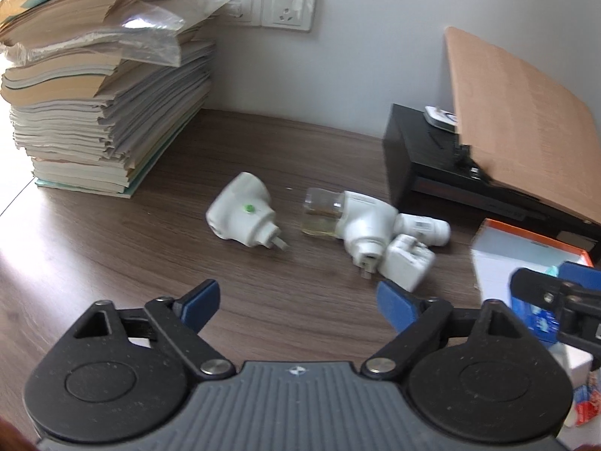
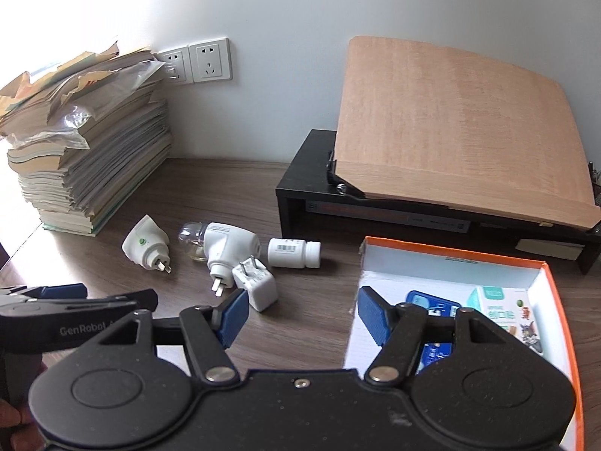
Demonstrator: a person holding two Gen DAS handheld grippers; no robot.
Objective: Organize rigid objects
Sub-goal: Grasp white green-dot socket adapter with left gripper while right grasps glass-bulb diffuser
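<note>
Nearest, the left gripper [image 1: 298,302] hangs over the bare desk [image 1: 112,255] with its jaws spread wide and nothing between them. The right gripper [image 2: 302,317] also stands apart and empty, at the near left edge of the box [image 2: 559,300], which holds small cartons. Farther, in mid-desk, lie a plug [image 2: 146,244], a vaporizer [image 2: 225,248], a charger [image 2: 255,282] touching it, and a bottle [image 2: 295,252]. Far left is a paper stack [image 2: 86,158]; far right a black stand [image 2: 311,173].
</note>
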